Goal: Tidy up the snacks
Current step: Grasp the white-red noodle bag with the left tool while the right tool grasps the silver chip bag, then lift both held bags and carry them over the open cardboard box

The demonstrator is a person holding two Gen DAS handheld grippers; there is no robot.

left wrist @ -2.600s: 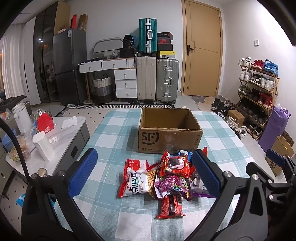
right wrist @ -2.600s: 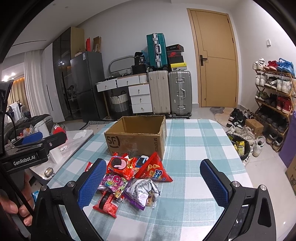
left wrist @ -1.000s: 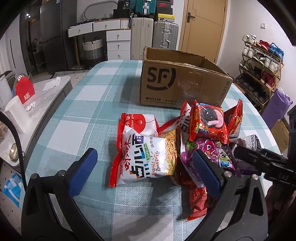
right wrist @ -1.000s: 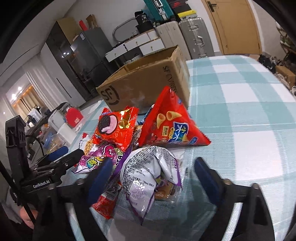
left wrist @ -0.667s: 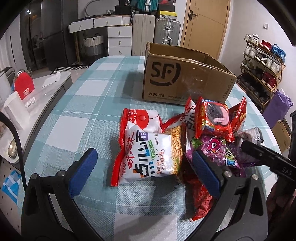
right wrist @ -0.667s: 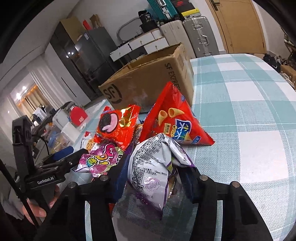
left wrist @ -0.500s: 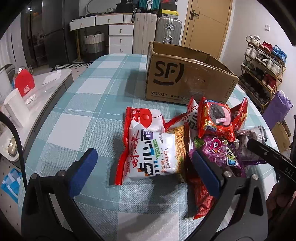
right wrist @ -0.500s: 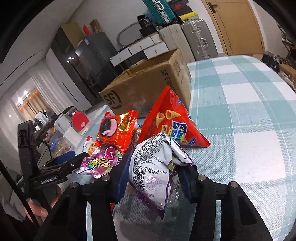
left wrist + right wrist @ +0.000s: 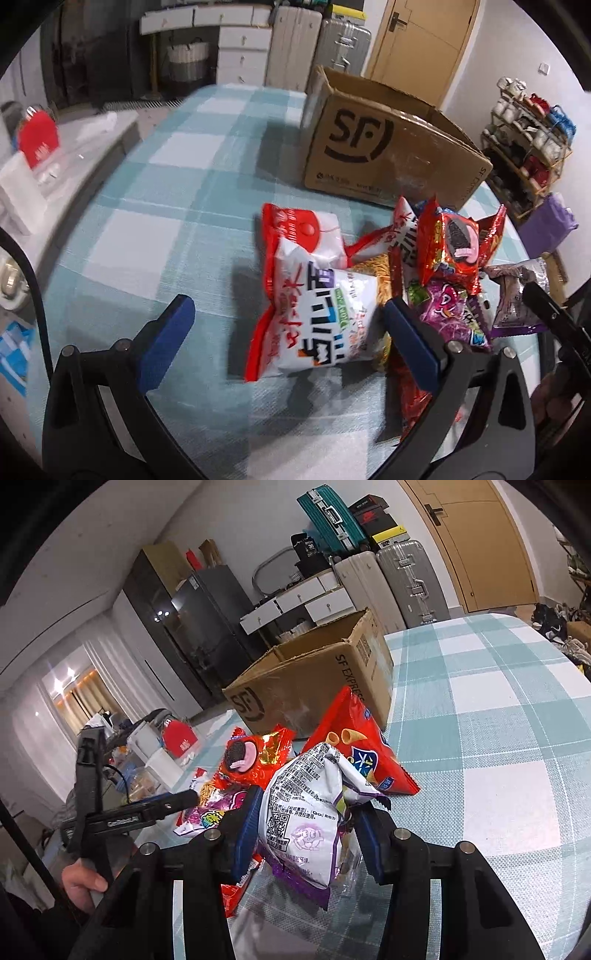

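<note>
Our right gripper point(image 9: 304, 827) has just closed: blue pads clamp the crinkly silver-and-purple snack bag point(image 9: 306, 812) from both sides, w/ the bag upright between them at the pile's near edge. Left gripper point(image 9: 284, 332): jaws wide apart, the white-and-red noodle packet point(image 9: 314, 314) lying between, nearer the right pad, untouched. Open brown cardboard box point(image 9: 384, 155) stands behind the pile.
</note>
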